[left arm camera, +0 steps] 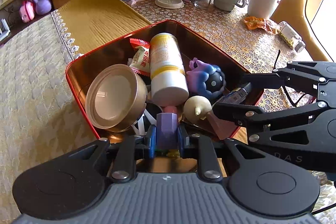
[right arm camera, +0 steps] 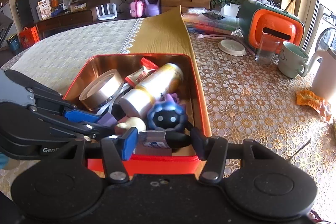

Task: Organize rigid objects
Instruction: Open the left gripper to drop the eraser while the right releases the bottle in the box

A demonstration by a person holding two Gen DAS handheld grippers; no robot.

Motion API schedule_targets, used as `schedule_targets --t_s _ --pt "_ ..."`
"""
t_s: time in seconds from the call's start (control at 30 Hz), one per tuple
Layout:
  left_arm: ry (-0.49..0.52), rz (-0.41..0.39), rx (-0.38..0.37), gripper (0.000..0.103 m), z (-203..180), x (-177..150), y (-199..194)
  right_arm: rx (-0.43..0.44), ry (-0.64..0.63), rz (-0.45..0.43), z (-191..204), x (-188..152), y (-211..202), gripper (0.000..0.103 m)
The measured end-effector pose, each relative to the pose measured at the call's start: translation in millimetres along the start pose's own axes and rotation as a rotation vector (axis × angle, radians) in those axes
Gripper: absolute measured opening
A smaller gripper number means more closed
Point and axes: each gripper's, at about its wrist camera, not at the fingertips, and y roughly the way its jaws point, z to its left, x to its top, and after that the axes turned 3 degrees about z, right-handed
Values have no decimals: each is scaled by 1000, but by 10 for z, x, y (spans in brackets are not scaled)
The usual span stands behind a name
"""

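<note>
Left gripper (left arm camera: 167,136) clamps tight on a purple block (left arm camera: 166,129) over the red tin (left arm camera: 71,81); right gripper (right arm camera: 162,141) grips a small packet (right arm camera: 154,140), half-open.

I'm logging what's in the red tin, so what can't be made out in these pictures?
- Left wrist: the purple block's lower end, covered by the left tool.
- Right wrist: the small pack's label, too blurred, in the right tool.
- Both views: the tin's floor, buried under clutter.
</note>
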Motion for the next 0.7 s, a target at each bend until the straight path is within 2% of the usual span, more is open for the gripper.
schedule_targets --t_s 0.2,0.43,0.57,0.7 --pt "-11 -7 -1 21 20 -45 -70 0 12 -5 21 15 -85 64" --pt "-14 -52 -16 21 13 -131 -283 1 -3 -32 108 42 -288 67" --pt "-26 -84 -24 26 36 -190 -447 3 -11 -56 165 64 -433 69" --pt "-32 -111 -29 27 72 -262 -603 13 -12 -69 224 58 -559 73"
